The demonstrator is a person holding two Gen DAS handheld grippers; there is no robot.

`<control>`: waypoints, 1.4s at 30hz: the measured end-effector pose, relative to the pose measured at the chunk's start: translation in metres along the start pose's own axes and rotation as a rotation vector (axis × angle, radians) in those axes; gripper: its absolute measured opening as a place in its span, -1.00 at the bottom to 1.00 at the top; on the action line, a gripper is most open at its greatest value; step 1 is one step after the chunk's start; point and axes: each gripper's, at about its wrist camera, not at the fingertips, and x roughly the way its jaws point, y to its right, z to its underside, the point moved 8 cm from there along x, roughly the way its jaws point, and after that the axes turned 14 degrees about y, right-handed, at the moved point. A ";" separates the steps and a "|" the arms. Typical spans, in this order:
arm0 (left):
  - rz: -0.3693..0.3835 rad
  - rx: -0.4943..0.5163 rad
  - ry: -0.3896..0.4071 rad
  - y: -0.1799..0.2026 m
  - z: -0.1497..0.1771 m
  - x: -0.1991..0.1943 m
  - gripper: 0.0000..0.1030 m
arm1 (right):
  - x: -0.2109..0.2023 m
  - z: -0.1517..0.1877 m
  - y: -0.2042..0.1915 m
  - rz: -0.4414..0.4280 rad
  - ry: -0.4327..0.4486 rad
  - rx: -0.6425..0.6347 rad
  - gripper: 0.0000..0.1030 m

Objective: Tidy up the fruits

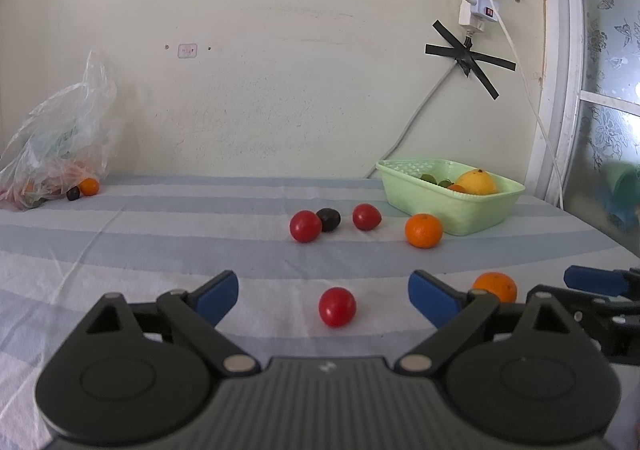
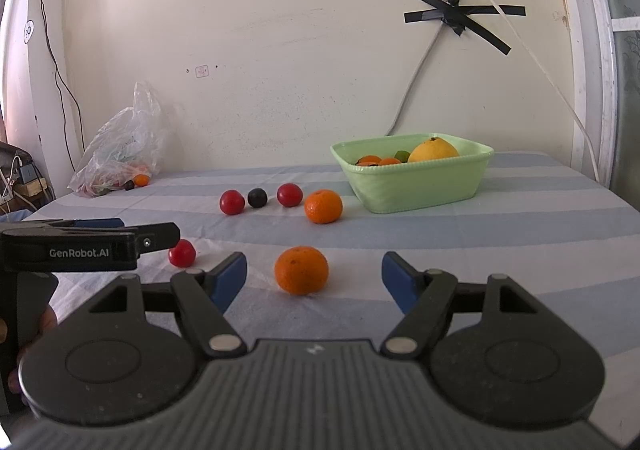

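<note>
My left gripper [image 1: 323, 296] is open, with a red tomato [image 1: 337, 307] on the cloth between its blue fingertips. My right gripper [image 2: 314, 277] is open, with an orange tangerine [image 2: 301, 270] between its fingertips. That tangerine shows partly hidden in the left wrist view [image 1: 495, 286]. The near tomato shows in the right wrist view [image 2: 182, 253]. Farther back lie two red tomatoes [image 1: 305, 226] [image 1: 366, 217], a dark plum [image 1: 328, 219] and another tangerine [image 1: 423, 230]. A green basket [image 2: 416, 186] holds a yellow fruit [image 2: 433, 149] and small tangerines.
A clear plastic bag [image 1: 60, 146] with produce sits at the back left by the wall, with a tangerine [image 1: 88, 186] and a dark plum [image 1: 73, 193] beside it. The striped cloth [image 1: 160, 242] covers the table. Cables and a power strip [image 1: 476, 6] hang on the wall.
</note>
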 end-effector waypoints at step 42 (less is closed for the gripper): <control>-0.008 0.005 0.012 0.000 -0.001 -0.001 0.85 | 0.000 0.000 0.000 0.000 0.000 0.003 0.48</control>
